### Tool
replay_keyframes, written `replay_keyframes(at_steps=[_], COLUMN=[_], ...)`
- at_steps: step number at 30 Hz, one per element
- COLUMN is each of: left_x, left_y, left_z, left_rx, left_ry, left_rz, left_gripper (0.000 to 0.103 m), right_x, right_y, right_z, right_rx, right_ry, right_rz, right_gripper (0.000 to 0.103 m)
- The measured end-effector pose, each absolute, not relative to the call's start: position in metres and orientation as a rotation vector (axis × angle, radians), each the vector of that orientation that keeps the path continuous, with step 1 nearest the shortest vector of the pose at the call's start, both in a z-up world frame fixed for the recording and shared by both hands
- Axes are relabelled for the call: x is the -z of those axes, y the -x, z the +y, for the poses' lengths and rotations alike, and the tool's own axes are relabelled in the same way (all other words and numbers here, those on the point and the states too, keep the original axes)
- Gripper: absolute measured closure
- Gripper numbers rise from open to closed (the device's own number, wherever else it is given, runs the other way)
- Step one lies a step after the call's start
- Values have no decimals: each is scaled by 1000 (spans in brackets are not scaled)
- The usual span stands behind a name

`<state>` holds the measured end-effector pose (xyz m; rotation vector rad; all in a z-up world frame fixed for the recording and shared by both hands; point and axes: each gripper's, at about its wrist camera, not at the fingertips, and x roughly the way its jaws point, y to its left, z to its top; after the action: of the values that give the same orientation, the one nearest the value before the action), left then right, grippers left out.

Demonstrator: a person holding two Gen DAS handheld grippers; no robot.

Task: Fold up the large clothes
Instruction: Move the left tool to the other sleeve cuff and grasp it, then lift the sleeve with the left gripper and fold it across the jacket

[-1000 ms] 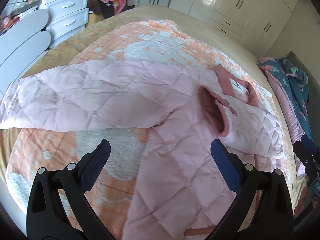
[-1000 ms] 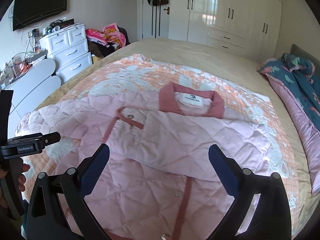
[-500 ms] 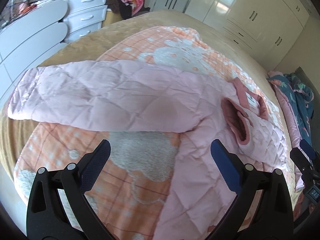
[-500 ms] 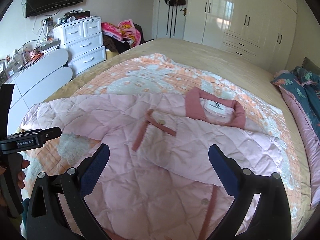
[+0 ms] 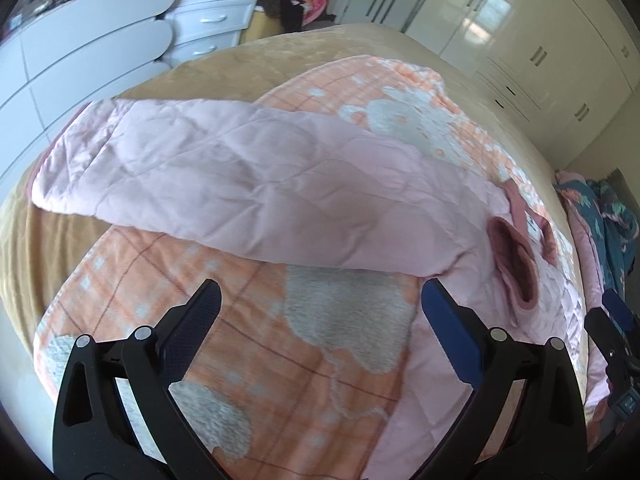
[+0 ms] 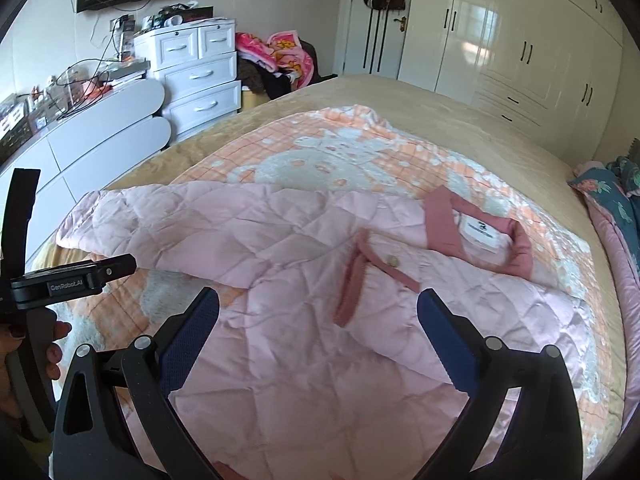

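A pink quilted jacket (image 6: 304, 320) lies spread on the bed (image 6: 440, 120), on top of an orange-and-white patterned blanket (image 6: 340, 152). In the right wrist view it fills the middle and lower part of the frame. Its darker pink collar (image 6: 480, 240), with a white label inside, sits right of centre, and one front panel is folded over the body, its dark pink edge and a button showing near the middle. One long sleeve (image 5: 224, 176) stretches out toward the left of the frame; in the left wrist view that sleeve crosses the middle of the picture from upper left to right, its cuff end reaching the tan bedspread at the left edge.

The left tongs (image 5: 320, 312) stand wide apart and hold nothing, low in their frame over bare blanket just below the sleeve, the right blue pad near the jacket's armpit. The right tongs (image 6: 318, 320) are likewise spread wide and empty, hanging over the jacket's body at the bottom of their frame. I cannot tell if either touches the cloth.

At the far left of the right wrist view, a person's hand (image 6: 52, 344) grips the handle of the other tool. White drawers (image 6: 200, 76) stand in the upper left, and a white wardrobe (image 6: 520, 40) runs along the upper right.
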<state>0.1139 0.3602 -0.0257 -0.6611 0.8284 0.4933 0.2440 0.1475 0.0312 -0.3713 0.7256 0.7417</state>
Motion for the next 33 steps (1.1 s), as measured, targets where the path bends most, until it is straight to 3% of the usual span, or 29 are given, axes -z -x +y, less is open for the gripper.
replay_keyframes(at_steps=[25, 28, 30, 33], left_x=[83, 84, 77, 49], left_y=[-63, -57, -50, -45], left_z=[499, 513, 520, 514], left_rx=[-776, -843, -864, -838], left_ry=[1100, 1168, 1157, 1092], left_rz=[593, 547, 515, 446], left_gripper=[9, 30, 75, 88], right_x=[-1, -3, -5, -9], right_y=[-250, -253, -254, -256], right_z=[149, 141, 133, 121], right_rx=[-730, -717, -707, -701], right_ry=[350, 338, 327, 310], right_rz=[806, 807, 803, 800], right_gripper=[4, 4, 4, 4])
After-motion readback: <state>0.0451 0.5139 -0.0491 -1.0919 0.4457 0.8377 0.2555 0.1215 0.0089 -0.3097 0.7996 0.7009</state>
